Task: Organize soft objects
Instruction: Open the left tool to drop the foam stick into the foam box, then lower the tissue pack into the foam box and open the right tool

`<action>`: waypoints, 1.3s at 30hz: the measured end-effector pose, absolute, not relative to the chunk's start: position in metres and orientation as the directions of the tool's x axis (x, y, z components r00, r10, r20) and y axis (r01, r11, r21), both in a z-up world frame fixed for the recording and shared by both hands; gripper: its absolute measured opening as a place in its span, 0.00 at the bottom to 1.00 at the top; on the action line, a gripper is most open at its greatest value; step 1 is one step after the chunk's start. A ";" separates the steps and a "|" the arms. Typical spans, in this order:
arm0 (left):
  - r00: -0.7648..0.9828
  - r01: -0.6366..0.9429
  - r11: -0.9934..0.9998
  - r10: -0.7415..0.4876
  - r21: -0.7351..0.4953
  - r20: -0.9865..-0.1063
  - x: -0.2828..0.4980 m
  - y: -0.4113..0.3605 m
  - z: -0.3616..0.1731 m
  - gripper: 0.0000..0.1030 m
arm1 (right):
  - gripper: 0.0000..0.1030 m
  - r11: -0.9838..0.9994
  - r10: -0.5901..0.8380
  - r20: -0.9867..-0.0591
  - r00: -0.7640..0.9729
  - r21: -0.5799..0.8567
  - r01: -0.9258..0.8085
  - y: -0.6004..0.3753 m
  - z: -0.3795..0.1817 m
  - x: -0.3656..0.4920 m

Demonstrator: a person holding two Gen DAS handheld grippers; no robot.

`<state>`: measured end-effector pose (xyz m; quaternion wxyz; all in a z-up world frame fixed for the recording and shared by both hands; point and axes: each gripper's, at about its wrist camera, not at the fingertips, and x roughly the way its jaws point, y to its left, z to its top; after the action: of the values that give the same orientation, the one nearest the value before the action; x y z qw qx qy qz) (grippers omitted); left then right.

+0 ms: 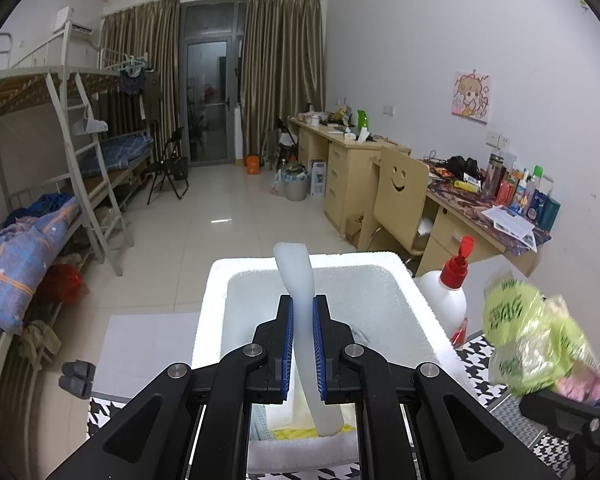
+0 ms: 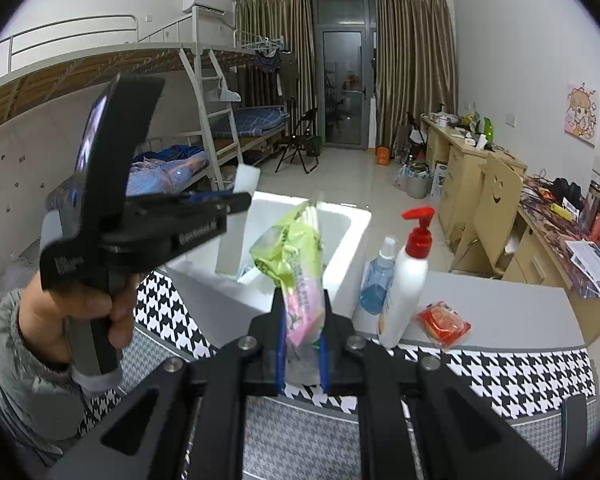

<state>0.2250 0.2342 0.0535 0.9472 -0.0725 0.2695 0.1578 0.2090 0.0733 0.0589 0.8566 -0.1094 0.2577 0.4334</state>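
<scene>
The left gripper (image 1: 303, 344) was clamped on a white foam slab (image 1: 300, 312), its blue pads pressed against both flat faces. The slab ran lengthwise away from the gripper, its far end standing up and forward past the fingertips, its near end dipping down between the arms. Only the left wrist view showed what lay directly below that gripper: the hollow of the white foam box (image 1: 384, 276), with a yellow cloth (image 1: 296, 433) under the slab's near end.

The right gripper (image 2: 303, 344) was closed on a plastic packet (image 2: 298, 276), pink at the pinched end and green further out. Its long axis pointed ahead and upward from the fingertips, toward the box (image 2: 352, 256) just beyond. In the left wrist view the same packet (image 1: 532, 336) showed blurred, off to that gripper's right.

Only the right wrist view showed the hand (image 2: 80, 308) gripping the left gripper's handle, up and to the left. It alone also showed a blue spray bottle (image 2: 376, 280) and a red snack packet (image 2: 444, 322) ahead to the right, flanking the white pump bottle (image 2: 406, 284) with the red top. The left wrist view caught just that pump bottle (image 1: 448, 296), beside the box.
</scene>
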 end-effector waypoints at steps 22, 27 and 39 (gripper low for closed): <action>0.797 -0.420 0.905 0.335 -0.063 -0.503 0.188 0.249 0.052 0.88 | 0.16 0.603 0.665 -0.589 0.459 0.060 -0.795 0.129 0.054 0.253; 0.796 -0.422 0.904 0.330 -0.074 -0.508 0.175 0.244 0.048 0.88 | 0.16 0.607 0.657 -0.617 0.434 0.089 -0.790 0.138 0.048 0.263; 0.810 -0.417 0.906 0.335 -0.072 -0.482 0.148 0.236 0.051 0.88 | 0.60 0.584 0.665 -0.643 0.379 0.131 -0.801 0.154 0.033 0.272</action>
<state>0.1478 0.2361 0.0513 0.9473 -0.0874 0.2359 0.1984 0.2721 0.1536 0.0325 0.8241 -0.1014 0.3356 0.4449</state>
